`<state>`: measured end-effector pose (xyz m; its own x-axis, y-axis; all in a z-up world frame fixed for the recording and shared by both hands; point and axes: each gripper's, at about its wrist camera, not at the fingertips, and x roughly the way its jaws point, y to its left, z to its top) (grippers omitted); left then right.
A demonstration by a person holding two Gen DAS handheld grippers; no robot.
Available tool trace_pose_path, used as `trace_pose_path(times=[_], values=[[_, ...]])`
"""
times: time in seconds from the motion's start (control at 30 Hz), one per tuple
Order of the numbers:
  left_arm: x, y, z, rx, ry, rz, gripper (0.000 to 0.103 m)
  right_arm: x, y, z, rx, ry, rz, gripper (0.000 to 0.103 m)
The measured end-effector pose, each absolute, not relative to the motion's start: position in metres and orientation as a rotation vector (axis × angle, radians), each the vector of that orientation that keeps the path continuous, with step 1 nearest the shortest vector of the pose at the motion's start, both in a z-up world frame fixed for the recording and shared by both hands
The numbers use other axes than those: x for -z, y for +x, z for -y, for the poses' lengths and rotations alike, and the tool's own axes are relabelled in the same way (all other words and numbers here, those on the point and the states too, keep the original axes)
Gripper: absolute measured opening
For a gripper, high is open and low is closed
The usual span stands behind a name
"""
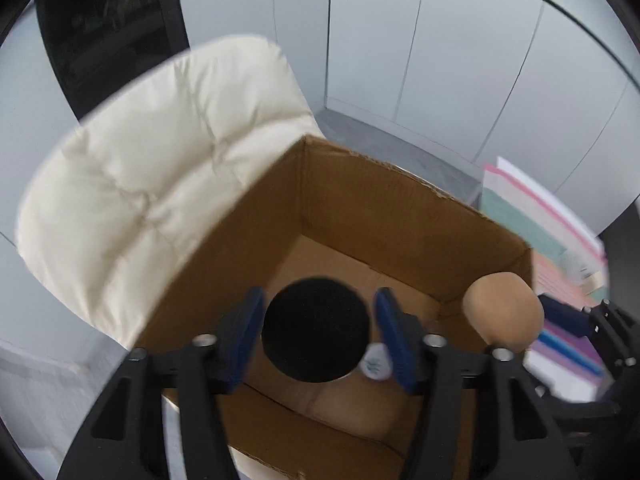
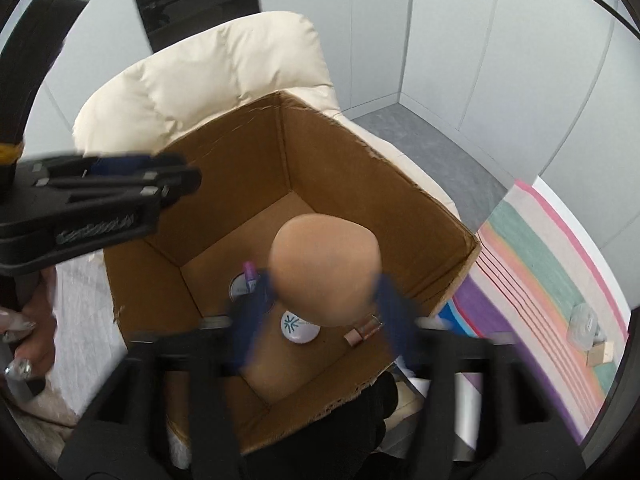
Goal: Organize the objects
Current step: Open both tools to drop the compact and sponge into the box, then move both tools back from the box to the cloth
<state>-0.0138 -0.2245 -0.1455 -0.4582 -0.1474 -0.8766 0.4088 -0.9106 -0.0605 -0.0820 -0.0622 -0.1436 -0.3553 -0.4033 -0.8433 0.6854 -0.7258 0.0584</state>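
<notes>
Both over the open cardboard box (image 2: 328, 152). Left tool (image 1: 318, 334) spread wide either side of a black round thing (image 1: 315, 329), contact hard to tell. Right tool (image 2: 320, 304) also wide around a tan egg-shaped object (image 2: 324, 268), blurry, grip unclear. White cap (image 2: 300, 326) on box floor below. Cream cushion (image 1: 160, 168) just behind.

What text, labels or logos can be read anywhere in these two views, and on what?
No words are readable.
White round lid in the cardboard box: a teal snowflake-like mark, no letters legible.
Left gripper side, in the right wrist view: embossed lettering, too blurred to read.
Grey round lid: no legible print.
</notes>
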Motion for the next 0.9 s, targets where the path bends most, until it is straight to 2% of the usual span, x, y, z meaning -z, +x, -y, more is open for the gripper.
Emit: trace_pose_path(times=[0.03,0.1,0.4,0.9], values=[[0.145,-0.013,0.228,2.402,1.413,-0.423,0.082,0.142,-0.083,0.06,2.124,1.19,-0.381,0.097],[0.143,-0.013,0.229,2.391,1.396,-0.406,0.088,0.14,-0.085,0.055,2.136,1.179,-0.326,0.098],[0.138,-0.014,0.212,2.42,1.381,-0.27,0.088,0.139,-0.096,0.038,2.159,1.232,-0.263,0.098],[0.136,-0.009,0.208,2.427,1.391,-0.246,0.088,0.127,-0.089,0.029,2.184,1.211,-0.276,0.098]])
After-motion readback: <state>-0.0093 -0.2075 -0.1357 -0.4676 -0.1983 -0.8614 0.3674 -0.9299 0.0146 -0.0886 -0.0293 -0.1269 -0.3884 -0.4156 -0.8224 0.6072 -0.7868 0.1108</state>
